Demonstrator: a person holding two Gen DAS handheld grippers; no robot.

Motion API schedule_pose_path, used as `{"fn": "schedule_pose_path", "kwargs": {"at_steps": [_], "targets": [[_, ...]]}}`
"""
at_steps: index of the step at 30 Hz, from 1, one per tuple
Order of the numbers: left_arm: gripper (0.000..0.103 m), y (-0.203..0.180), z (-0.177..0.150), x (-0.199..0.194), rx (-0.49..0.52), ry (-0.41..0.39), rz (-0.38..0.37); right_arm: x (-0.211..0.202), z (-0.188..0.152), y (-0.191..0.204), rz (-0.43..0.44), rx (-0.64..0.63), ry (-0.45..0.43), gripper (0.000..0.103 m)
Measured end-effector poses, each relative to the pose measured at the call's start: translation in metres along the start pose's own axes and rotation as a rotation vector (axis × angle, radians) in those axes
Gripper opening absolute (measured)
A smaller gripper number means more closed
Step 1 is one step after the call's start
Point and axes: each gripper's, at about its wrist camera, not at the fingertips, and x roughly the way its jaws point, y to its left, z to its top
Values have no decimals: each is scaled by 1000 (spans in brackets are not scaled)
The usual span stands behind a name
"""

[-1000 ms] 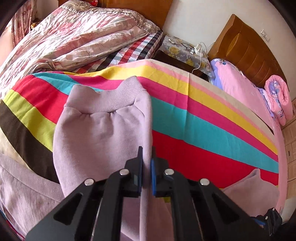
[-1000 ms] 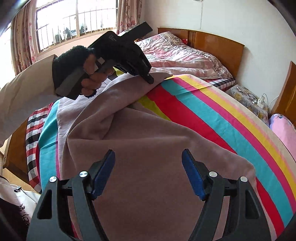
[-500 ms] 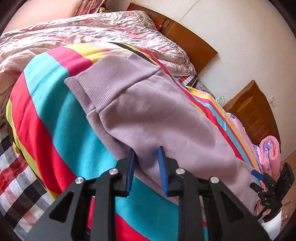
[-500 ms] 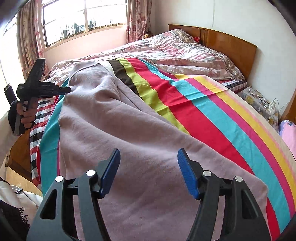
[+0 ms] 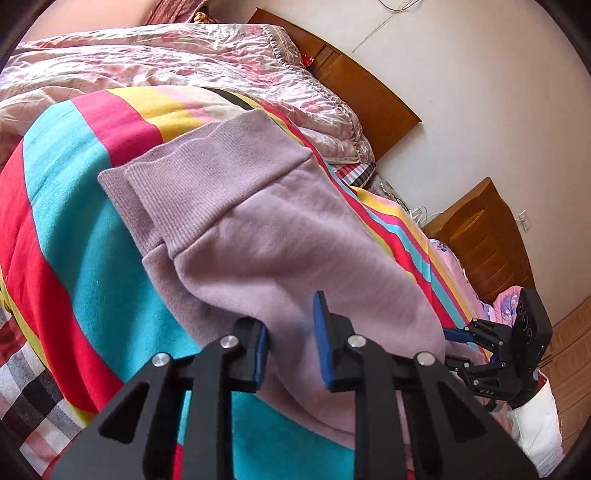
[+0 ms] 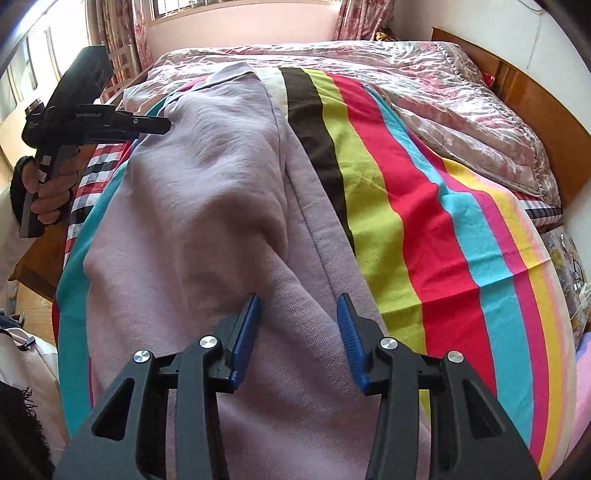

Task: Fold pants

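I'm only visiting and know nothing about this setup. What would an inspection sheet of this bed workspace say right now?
Surface: bed under a striped sheet; a checked sheet shows at its edge.
Job's things: lilac pants lie along the stripes, one leg over the other, ribbed cuffs nearly stacked.
Clutter: crumpled pink quilt beyond the striped sheet.
Tongs: left tongs closing, a fold of the pants between the pads; right tongs closing, jaws astride the pants fabric.
Cables: white cable on the bedside stand.
Surroundings: wooden headboard, window with curtains.
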Motion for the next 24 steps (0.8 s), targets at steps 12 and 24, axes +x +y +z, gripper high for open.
{"fn": "schedule_pose_path", "kwargs": {"at_steps": [12,24], "targets": [[6,-40,0,-26,208,-95,100,-70,-18,55,-404,-95,-208,19],[70,8,-14,-46,48,-75,126,-78,-43,79,-114,55,-213,46]]}}
